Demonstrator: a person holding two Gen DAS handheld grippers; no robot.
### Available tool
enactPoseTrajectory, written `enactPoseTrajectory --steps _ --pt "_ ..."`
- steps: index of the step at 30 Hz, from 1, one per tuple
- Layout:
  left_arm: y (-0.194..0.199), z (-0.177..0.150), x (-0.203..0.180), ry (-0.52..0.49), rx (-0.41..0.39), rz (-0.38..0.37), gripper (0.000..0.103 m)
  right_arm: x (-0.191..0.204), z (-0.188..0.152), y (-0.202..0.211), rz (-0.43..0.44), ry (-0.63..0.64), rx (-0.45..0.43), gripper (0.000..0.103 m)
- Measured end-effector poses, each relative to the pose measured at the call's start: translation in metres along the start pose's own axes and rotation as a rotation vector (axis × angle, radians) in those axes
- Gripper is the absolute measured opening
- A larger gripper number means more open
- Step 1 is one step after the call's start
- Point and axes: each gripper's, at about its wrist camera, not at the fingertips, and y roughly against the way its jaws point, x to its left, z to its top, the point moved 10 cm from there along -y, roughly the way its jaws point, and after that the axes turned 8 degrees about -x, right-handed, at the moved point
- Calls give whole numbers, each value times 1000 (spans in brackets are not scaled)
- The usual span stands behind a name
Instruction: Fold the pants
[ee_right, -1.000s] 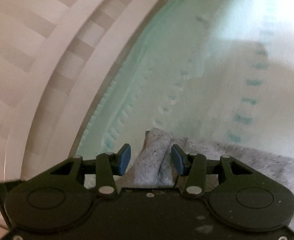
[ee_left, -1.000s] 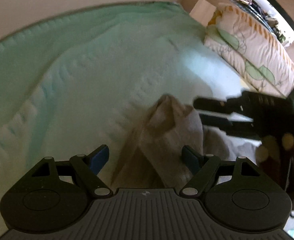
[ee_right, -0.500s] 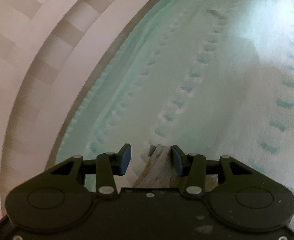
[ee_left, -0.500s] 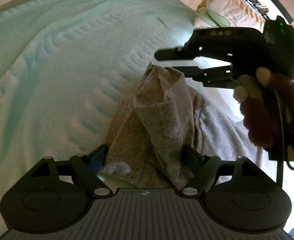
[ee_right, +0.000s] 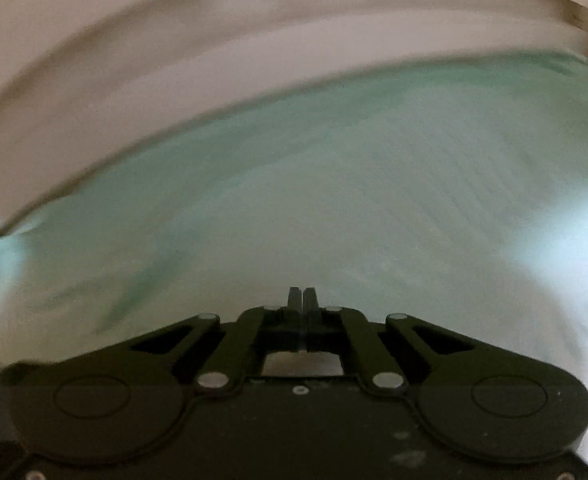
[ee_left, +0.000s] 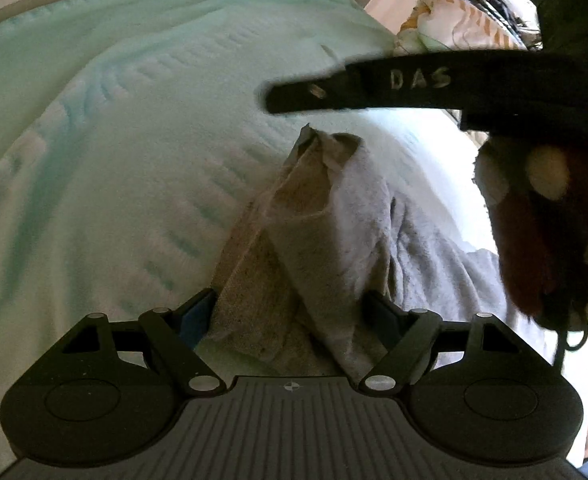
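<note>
Left gripper (ee_left: 288,316): we see its two blue-padded fingers (ee_left: 196,314) spread wide apart, low over the bed, with a bunched fold of the pants lying in the gap between them. The cloth reaches the inner face of the left finger; we cannot tell whether it presses against the right one.

Right gripper (ee_right: 303,300): in its own view we find the two fingertips pressed together with nothing visible between them, pointing out over bare bedding. That view is smeared with blur, so we read little more from it.

Right gripper seen from the left wrist (ee_left: 374,88): we see it as a dark bar reaching in from the right, above the far end of the pants, with the letters "DAS" on its side. We cannot tell from here whether it touches the cloth.

Pants (ee_left: 326,240): grey-beige, rumpled, lying on the bed. We see them run from between the left gripper's fingers up to a pointed far tip, with a broader grey mass spreading to the right.

Bed cover (ee_left: 114,160): pale mint green and quilted, filling the left and far part of both views.

Pillow (ee_left: 454,28): a leaf-patterned one at the far right, well apart from the pants.

Wall (ee_right: 174,60): pale, beyond the far edge of the bed.
</note>
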Motion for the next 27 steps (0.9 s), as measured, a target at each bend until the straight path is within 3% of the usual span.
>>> enactPoseTrajectory --steps 2,5,8,12,18,22,25,27 --pt "3 0 -1 5 3 4 79 22 6 2 42 57 -35 2" --pt "12 0 -1 3 -1 11 79 17 16 14 31 -37 -100 2" --pt "26 4 2 -7 -19 22 79 -25 11 35 -108 -120 -142 4" --pt "40 13 7 -9 -38 34 79 -82 -17 55 -250 -273 -106 4" --pt "49 23 10 -7 -59 49 79 -79 -45 36 -219 -267 -32 4" --pt "49 22 13 5 -58 53 79 -52 -25 7 -159 -263 -47 5" --pt "52 24 16 12 -61 62 79 -22 -7 -2 -14 -227 -72 5" --pt "55 29 14 14 -72 64 79 -20 -4 7 -54 -182 -106 6"
